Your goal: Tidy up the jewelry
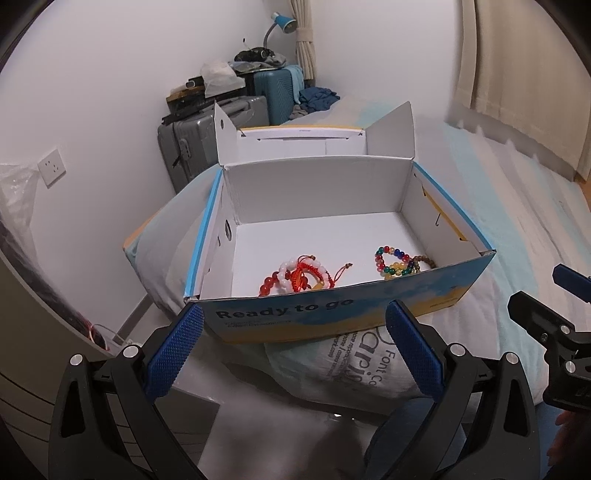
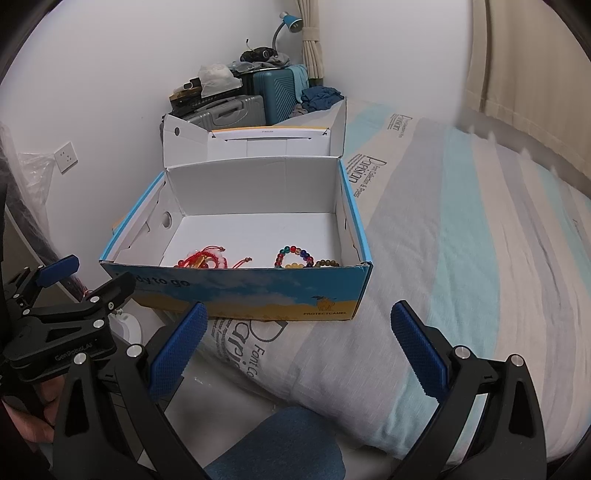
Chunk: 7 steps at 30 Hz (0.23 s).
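Note:
An open blue-and-yellow cardboard box (image 1: 332,314) (image 2: 258,291) rests on the bed, lid flipped back. Inside near the front wall lie a tangle of red and white bead bracelets with red cord (image 1: 295,277) (image 2: 207,261), a multicoloured bead bracelet (image 1: 391,262) (image 2: 293,256) and a brown bead bracelet (image 1: 424,261) (image 2: 328,263). My left gripper (image 1: 295,325) is open and empty, just in front of the box. My right gripper (image 2: 299,325) is open and empty, in front of the box's right half. Each gripper shows in the other's view: the right one (image 1: 535,314), the left one (image 2: 88,280).
The box sits on a striped light-blue and white bedspread (image 2: 461,258) over a printed pillow (image 1: 351,354). Grey (image 1: 192,140) and teal (image 2: 277,92) suitcases with clutter and a blue lamp (image 2: 291,22) stand behind by the wall. Curtains (image 2: 535,74) hang at right.

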### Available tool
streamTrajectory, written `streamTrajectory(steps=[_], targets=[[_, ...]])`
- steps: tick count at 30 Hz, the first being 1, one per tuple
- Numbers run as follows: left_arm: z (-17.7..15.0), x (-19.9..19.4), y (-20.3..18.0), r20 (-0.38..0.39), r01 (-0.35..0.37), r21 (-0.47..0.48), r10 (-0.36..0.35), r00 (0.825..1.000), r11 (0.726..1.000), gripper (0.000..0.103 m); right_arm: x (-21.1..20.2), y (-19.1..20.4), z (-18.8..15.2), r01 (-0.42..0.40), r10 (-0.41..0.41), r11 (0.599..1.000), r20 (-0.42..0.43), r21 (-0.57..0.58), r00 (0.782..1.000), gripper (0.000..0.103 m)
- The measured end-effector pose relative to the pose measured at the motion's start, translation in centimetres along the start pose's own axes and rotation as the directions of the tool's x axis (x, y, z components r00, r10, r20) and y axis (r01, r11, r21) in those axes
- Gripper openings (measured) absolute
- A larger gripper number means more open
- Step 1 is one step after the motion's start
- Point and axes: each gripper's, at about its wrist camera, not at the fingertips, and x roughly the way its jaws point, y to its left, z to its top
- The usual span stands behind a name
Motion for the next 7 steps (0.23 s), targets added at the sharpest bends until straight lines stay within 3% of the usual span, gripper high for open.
streamTrajectory(steps=[7], targets=[[0.0, 0.06, 0.24, -0.007, -0.013, -0.002, 0.013, 1.0, 1.0, 0.097, -0.03, 0.04, -0.07, 0.0, 0.0, 1.0, 0.002, 0.003, 1.0, 0.095]])
